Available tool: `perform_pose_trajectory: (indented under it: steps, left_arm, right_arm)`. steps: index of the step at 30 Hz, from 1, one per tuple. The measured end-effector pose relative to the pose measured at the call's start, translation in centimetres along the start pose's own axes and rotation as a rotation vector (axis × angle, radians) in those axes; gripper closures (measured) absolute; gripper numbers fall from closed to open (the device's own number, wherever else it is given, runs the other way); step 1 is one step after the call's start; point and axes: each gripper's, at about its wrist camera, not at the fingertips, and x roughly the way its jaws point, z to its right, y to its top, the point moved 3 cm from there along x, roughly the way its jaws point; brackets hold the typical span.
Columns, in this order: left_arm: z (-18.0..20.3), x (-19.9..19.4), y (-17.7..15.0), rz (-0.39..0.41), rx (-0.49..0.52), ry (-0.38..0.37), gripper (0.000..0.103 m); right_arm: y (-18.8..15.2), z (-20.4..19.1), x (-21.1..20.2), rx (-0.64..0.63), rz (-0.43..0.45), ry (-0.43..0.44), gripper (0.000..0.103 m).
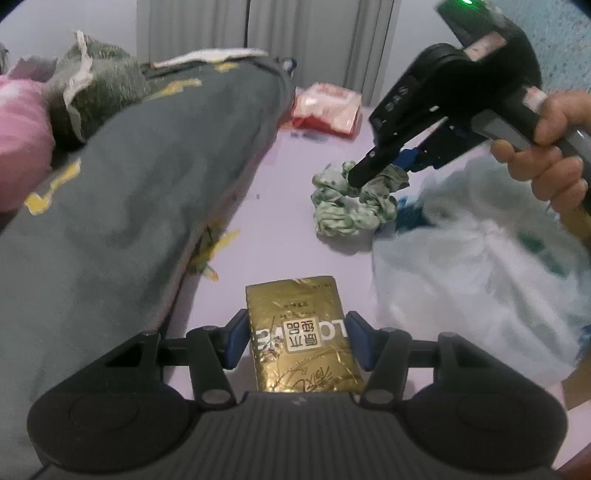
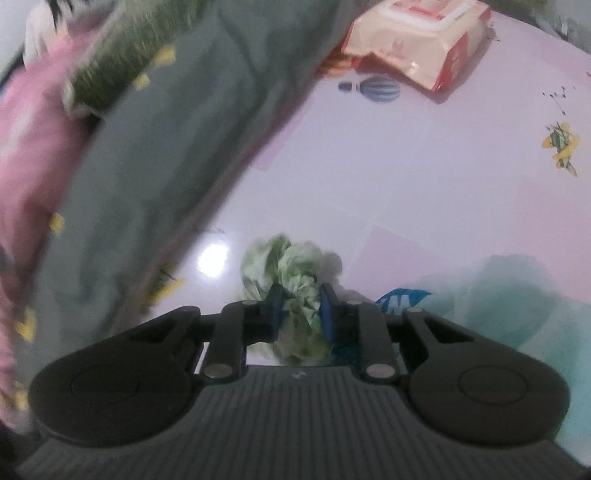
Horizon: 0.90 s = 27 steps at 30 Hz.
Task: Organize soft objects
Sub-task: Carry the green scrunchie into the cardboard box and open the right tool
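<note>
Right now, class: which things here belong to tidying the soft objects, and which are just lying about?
Job:
green scrunchie, pinched in the right gripper
gold tissue pack, between the left gripper jaws

Lying about:
wet-wipes pack
grey quilt
white plastic bag

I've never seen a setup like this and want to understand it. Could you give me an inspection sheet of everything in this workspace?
Surface: glossy pale pink table top with small printed pictures.
Job's things: crumpled green-and-white fabric scrunchie; gold foil tissue packet; grey quilt with yellow marks.
Clutter: red-and-white wet-wipe pack; translucent white plastic bag; pink cloth.
Grippers: left gripper has its jaws either side of the packet, contact unclear; right gripper is shut on the scrunchie, held by a bare hand.
Cables: nothing seen.
Surroundings: pale curtain behind.
</note>
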Motion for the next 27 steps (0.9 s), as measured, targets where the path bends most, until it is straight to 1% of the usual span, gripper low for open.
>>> perform_pose_trajectory:
  steps: [3, 7, 11, 13, 15, 17, 20, 22, 24, 27]
  left_arm:
    - [0.2, -1.7, 0.8, 0.04, -0.009, -0.015, 0.046]
    - [0.8, -3.6, 2.0, 0.091, -0.024, -0.063, 0.046]
    - [1.6, -5.5, 3.0, 0.142, -0.017, -0.116, 0.046]
    - [1.8, -6.3, 3.4, 0.169, -0.013, -0.149, 0.046]
    - [2.1, -6.7, 3.7, 0.18, -0.015, -0.178, 0.046]
    - [2.4, -6.8, 4.1, 0.18, -0.013, -0.2, 0.046]
    - [3.1, -6.9, 5.0, 0.178, 0.002, -0.223, 0.046]
    - [3.8, -7.0, 5.6, 0.18, 0.012, -0.236, 0.046]
    - [4.6, -7.0, 6.3, 0.183, 0.019, -0.252, 0.046]
    - [6.2, -7.1, 7.1, 0.179, 0.034, -0.286, 0.046]
  right_arm:
    - [-0.4, 0.4, -2.9, 0.05, 0.05, 0.094, 0.083]
    - [-1.9, 1.5, -8.1, 0.096, 0.125, 0.198, 0.083]
    - [-4.9, 4.0, -14.6, 0.155, 0.214, 0.266, 0.083]
    - [-6.8, 5.7, -18.0, 0.187, 0.265, 0.273, 0.083]
    - [-9.5, 7.8, -21.8, 0.215, 0.328, 0.251, 0.083]
    - [-12.7, 10.0, -24.9, 0.25, 0.378, 0.2, 0.083]
    - [-17.5, 13.4, -27.6, 0.308, 0.407, 0.116, 0.081]
    - [-20.7, 15.5, -28.4, 0.355, 0.386, 0.061, 0.081]
    - [-23.8, 17.6, -28.2, 0.41, 0.343, 0.019, 0.081]
    - [-27.7, 19.5, -26.6, 0.456, 0.256, -0.006, 0.08]
